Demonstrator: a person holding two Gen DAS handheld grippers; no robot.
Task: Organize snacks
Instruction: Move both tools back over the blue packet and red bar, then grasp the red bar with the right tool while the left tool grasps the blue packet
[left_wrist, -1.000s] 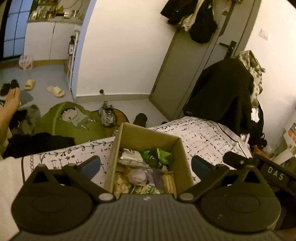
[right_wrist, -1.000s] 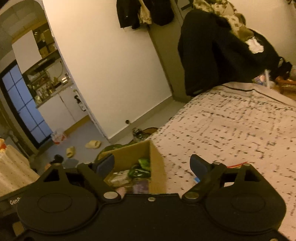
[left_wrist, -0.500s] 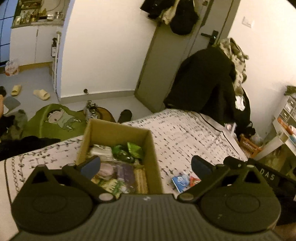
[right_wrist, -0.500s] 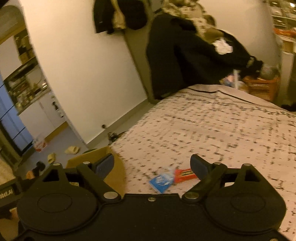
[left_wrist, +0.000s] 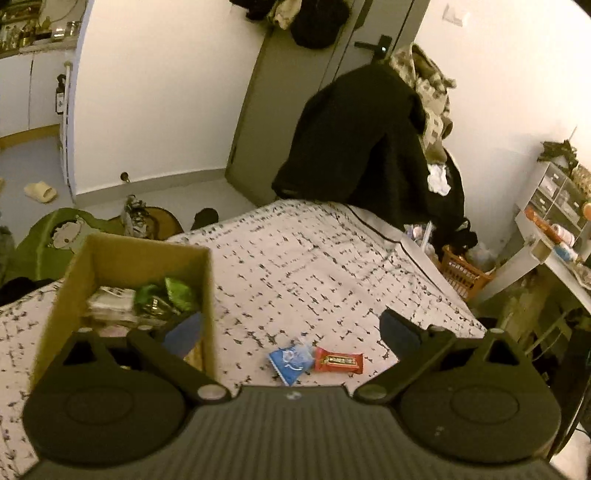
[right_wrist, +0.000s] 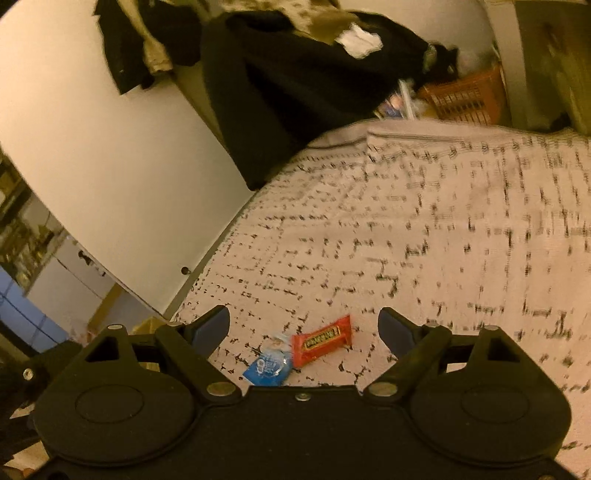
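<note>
Right tool (right_wrist: 303, 328): jaws wide apart and just beginning to draw in, nothing between the pads. It hangs above the bed, aimed down at two loose snacks.

Left tool (left_wrist: 291, 332): jaws apart, empty, hovering at the near right corner of the open brown cardboard box (left_wrist: 110, 254).

Red rectangular foil-wrapped chocolate bar (right_wrist: 320, 340) lies flat on the white bedspread with black dash print (right_wrist: 424, 236), between the right tool's fingers in view but below them. Small blue crinkly plastic sachet (right_wrist: 266, 367) touches it at its 8 o'clock.

Box sits at 9 o'clock from the two snacks, well filled; shiny green foil packets (left_wrist: 166, 295) on top.

Risks, as judged:
- The two wrappers touch. A closing grip may catch both, or nudge the sachet away.
- The bar lies flat on soft bedding; pads could pinch cloth or slide over slick foil.
- The view is blurred, so aim may be off.
- Both tools sit near the same spot; they could bump.
- The box is crowded; a dropped snack could slide off the heap.
</note>
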